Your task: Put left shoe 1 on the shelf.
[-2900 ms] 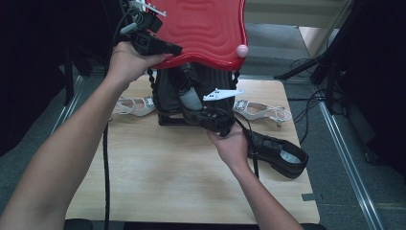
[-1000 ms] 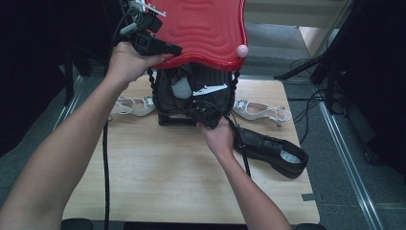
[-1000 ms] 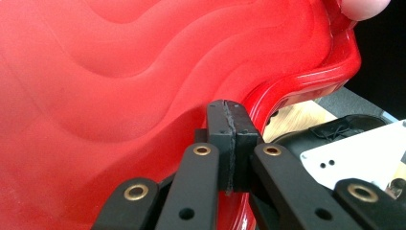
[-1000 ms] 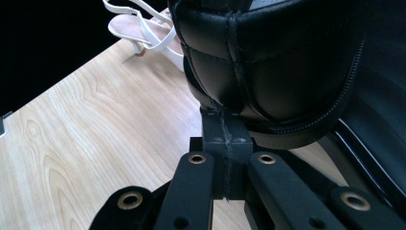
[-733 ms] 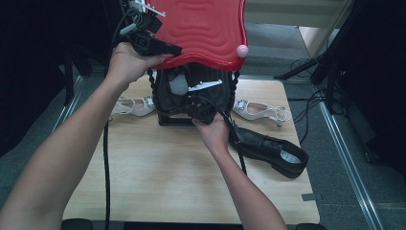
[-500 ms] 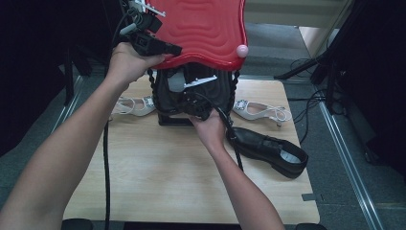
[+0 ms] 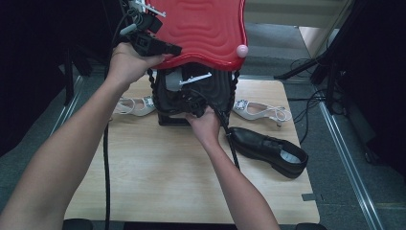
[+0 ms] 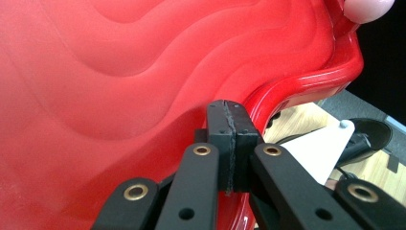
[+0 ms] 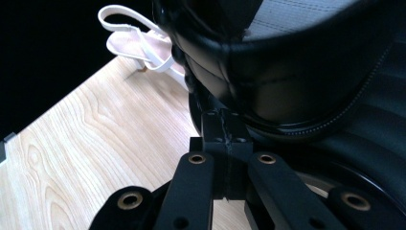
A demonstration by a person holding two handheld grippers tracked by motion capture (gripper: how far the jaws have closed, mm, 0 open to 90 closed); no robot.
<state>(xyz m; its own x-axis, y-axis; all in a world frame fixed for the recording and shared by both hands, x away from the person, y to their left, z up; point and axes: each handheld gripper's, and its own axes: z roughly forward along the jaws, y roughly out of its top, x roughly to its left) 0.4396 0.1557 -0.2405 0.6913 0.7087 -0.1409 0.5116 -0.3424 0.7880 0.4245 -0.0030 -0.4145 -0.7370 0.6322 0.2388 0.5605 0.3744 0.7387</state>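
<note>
change: right hand (image 7: 207, 125) has shifted from 3 o'clock of the black bag (image 7: 215, 91) to its open mouth over the last seconds; left hand (image 7: 128, 61) and red flap (image 7: 201, 28) have not moved. judged: a loading step at the bag is in hand, with the flap kept out of the way.

- worktop (image 7: 158, 177): bag is set at its 12 o'clock edge.
- red flap: lifted above the bag, pink knob (image 7: 242, 50) at its 4 o'clock corner. left claw (image 7: 172, 49) is seen pads together at the flap's lower rim and is judged clamped on it.
- black bag: open; a black shoe (image 9: 287, 72) with a grey insole is seen inside from the right gripper view. anything deeper is hidden.
- loose black shoe (image 7: 268, 151): on the worktop at 4 o'clock of the bag, not held.
- white sandals: one at 9 o'clock (image 7: 130, 106), one at 3 o'clock (image 7: 261, 111) of the bag, both outside it.
- right claw (image 9: 224, 129): pads together, tip against the rim of the shoe in the bag; a pinch on it cannot be told.
</note>
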